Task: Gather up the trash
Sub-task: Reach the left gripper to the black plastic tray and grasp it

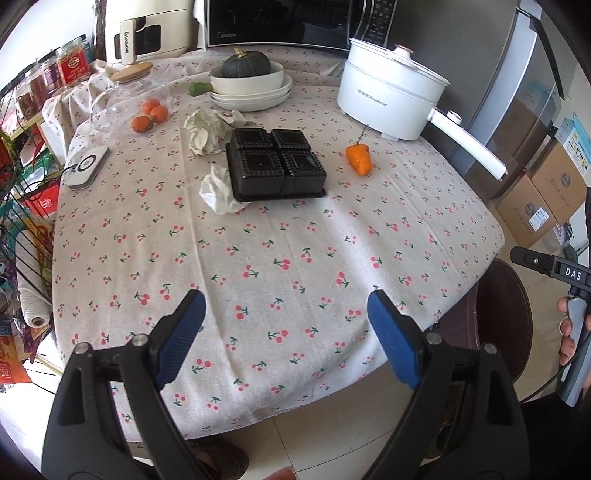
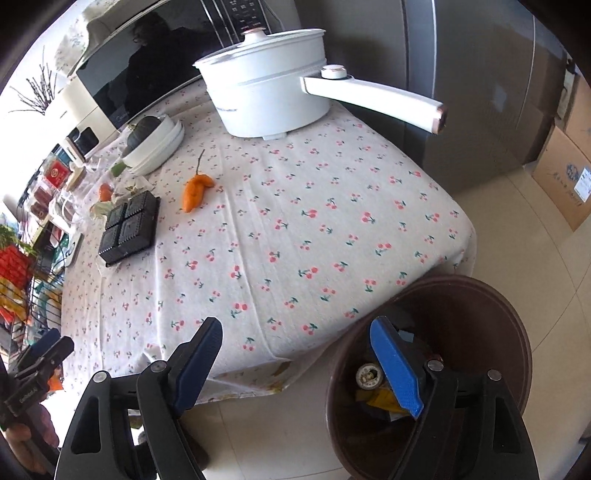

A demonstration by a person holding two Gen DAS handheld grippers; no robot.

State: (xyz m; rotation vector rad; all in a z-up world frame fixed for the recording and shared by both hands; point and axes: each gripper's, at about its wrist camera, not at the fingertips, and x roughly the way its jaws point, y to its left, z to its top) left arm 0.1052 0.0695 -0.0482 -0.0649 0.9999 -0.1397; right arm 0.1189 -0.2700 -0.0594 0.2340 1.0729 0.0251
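Observation:
A black plastic tray point(image 1: 275, 164) with four compartments lies upside down on the cherry-print tablecloth point(image 1: 280, 258); it also shows in the right wrist view point(image 2: 129, 229). One crumpled white paper point(image 1: 218, 190) touches its left front, another point(image 1: 205, 131) lies behind it. A brown trash bin point(image 2: 461, 321) with scraps inside stands on the floor at the table's right corner. My left gripper point(image 1: 286, 306) is open and empty above the table's near edge. My right gripper point(image 2: 295, 336) is open and empty, its right finger over the bin.
An orange pepper point(image 1: 359, 158) lies right of the tray. A white electric pot point(image 1: 388, 99) with a long handle, stacked bowls with a squash point(image 1: 251, 83), a glass jar point(image 1: 129, 96), oranges point(image 1: 151, 114) and a microwave point(image 1: 280, 22) stand at the back. Cardboard boxes point(image 1: 535, 199) stand right.

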